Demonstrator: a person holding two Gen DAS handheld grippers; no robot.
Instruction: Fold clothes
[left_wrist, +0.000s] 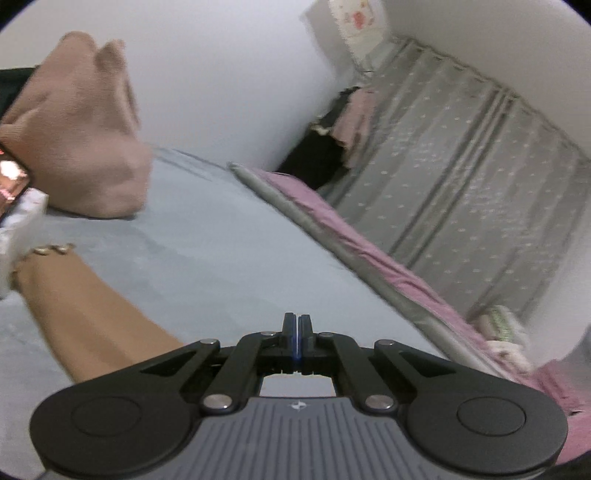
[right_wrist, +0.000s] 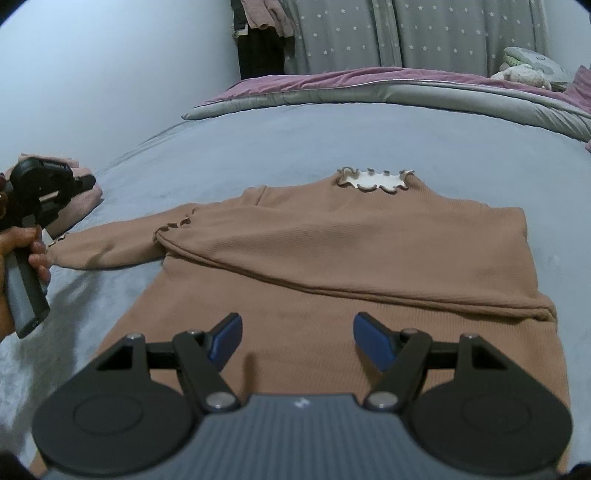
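- The left tool (left_wrist: 297, 325), its pads pressed together on nothing, sits by the outstretched left sleeve (right_wrist: 107, 245), probably placed to fold it in.
- The right tool (right_wrist: 297, 338) hangs spread above the hem, holding nothing.
- Ahead of it, the brown ribbed top (right_wrist: 332, 258) lies flat on the bed (right_wrist: 258, 147); one sleeve is folded across, and the cream collar (right_wrist: 373, 181) is frilled.

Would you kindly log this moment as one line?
left hand-held gripper: shut, empty | right hand-held gripper: open above brown top | one sleeve folded across
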